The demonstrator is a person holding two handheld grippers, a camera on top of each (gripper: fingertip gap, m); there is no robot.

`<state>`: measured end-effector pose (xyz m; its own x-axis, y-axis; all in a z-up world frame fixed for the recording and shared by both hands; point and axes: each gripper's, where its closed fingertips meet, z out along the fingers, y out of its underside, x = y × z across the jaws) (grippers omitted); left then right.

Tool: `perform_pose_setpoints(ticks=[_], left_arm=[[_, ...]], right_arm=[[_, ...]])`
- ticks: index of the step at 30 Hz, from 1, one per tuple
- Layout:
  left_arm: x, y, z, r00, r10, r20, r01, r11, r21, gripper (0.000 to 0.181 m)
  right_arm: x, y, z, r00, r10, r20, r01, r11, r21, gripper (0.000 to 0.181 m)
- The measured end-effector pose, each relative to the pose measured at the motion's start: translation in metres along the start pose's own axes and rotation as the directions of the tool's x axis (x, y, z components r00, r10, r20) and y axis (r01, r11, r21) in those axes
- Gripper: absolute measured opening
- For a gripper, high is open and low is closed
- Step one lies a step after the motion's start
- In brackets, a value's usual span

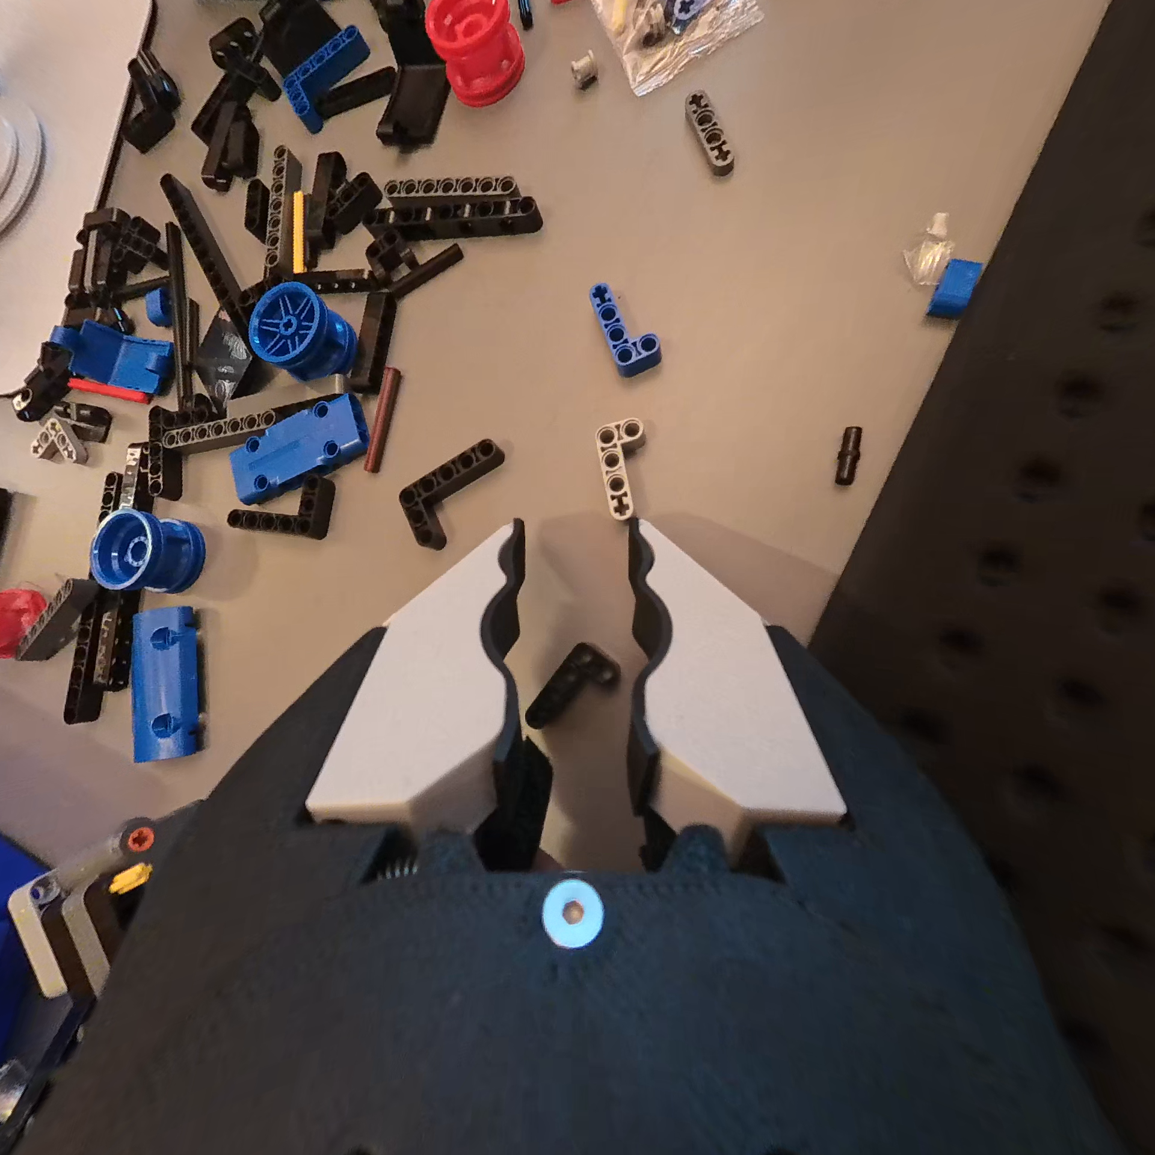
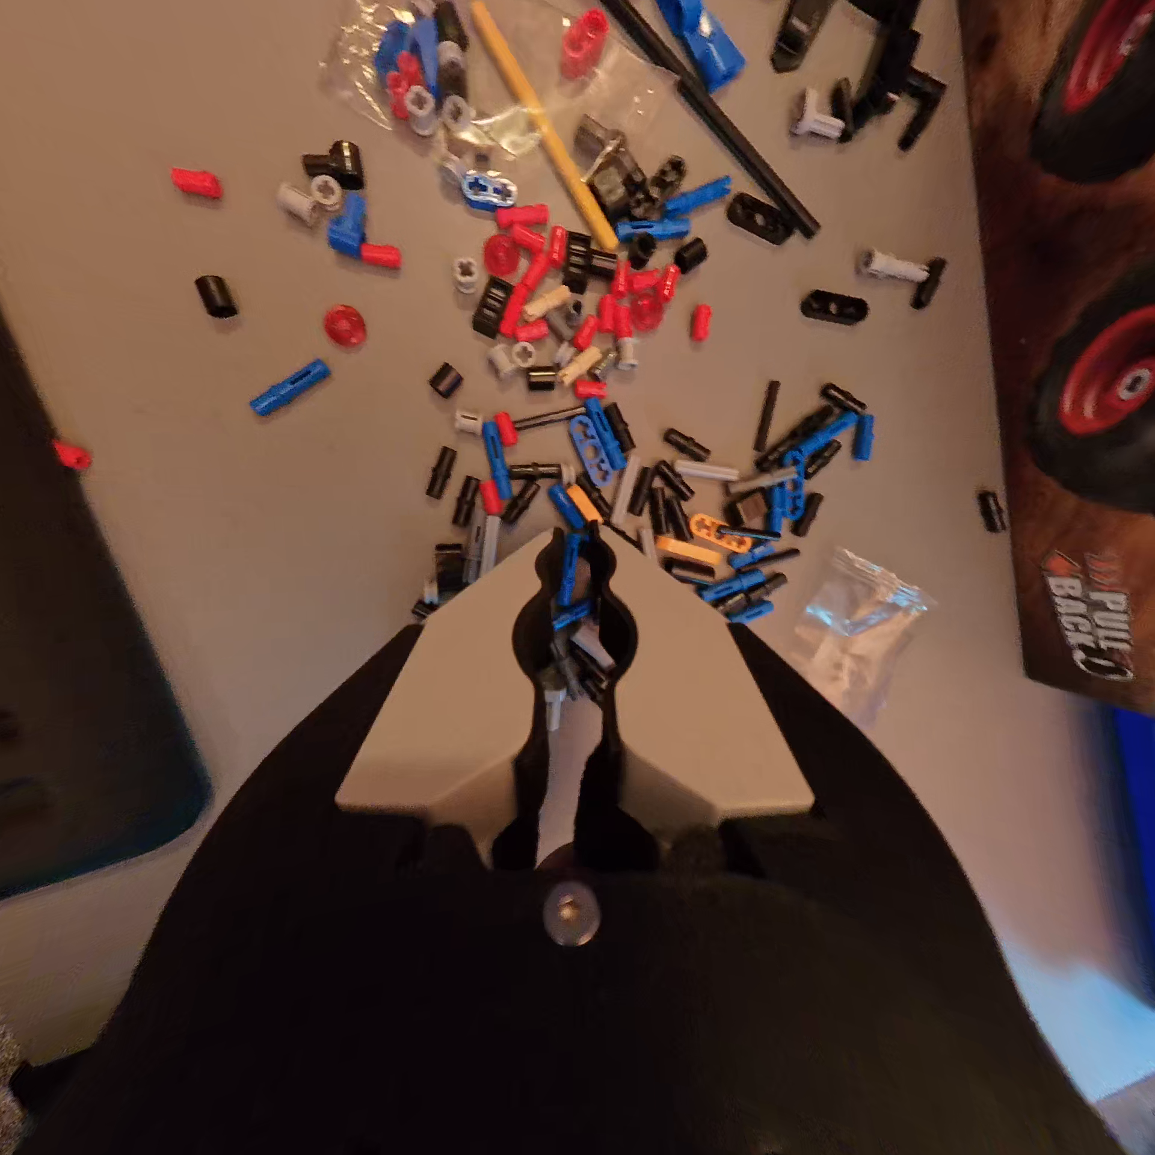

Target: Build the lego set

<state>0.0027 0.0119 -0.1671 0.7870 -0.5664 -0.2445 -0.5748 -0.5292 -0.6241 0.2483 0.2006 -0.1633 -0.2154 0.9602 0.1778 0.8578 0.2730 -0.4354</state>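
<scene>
In the left wrist view my left gripper (image 1: pixel 575 531) is open and empty, low over the grey table (image 1: pixel 750 387). A small black L-shaped beam (image 1: pixel 572 684) lies on the table between its fingers. A light grey L-shaped beam (image 1: pixel 619 465) lies just past the right fingertip, and a blue L-shaped beam (image 1: pixel 622 331) lies farther on. In the right wrist view my right gripper (image 2: pixel 575 534) stands over a pile of small pins (image 2: pixel 687 500). Its jaws are nearly together around a blue pin (image 2: pixel 570 565). The view is blurred.
A heap of black beams (image 1: pixel 281 250), blue wheels (image 1: pixel 300 328), blue panels (image 1: pixel 297 450) and a red wheel (image 1: pixel 478 53) fills the table's left. A black L beam (image 1: pixel 450 487) and black pin (image 1: pixel 848 455) lie loose. A dark pegboard (image 1: pixel 1031 562) borders the right. The set's box (image 2: pixel 1075 312) and empty bag (image 2: pixel 856 619) lie right of the pins.
</scene>
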Motion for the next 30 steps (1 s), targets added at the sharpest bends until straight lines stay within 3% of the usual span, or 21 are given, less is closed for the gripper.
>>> perform_pose_setpoints(ticks=[14,30], left_arm=[[0.002,-0.001,0.001,1.000,0.003,-0.007,-0.003,1.000,-0.002,0.031],[0.002,-0.001,0.001,1.000,0.002,-0.003,-0.002,1.000,-0.002,0.032]], right_arm=[[-0.001,-0.004,0.010,0.998,-0.047,0.034,0.047,0.999,0.003,0.000],[-0.005,-0.011,0.011,0.985,-0.170,0.027,0.171,0.984,-0.050,0.008]])
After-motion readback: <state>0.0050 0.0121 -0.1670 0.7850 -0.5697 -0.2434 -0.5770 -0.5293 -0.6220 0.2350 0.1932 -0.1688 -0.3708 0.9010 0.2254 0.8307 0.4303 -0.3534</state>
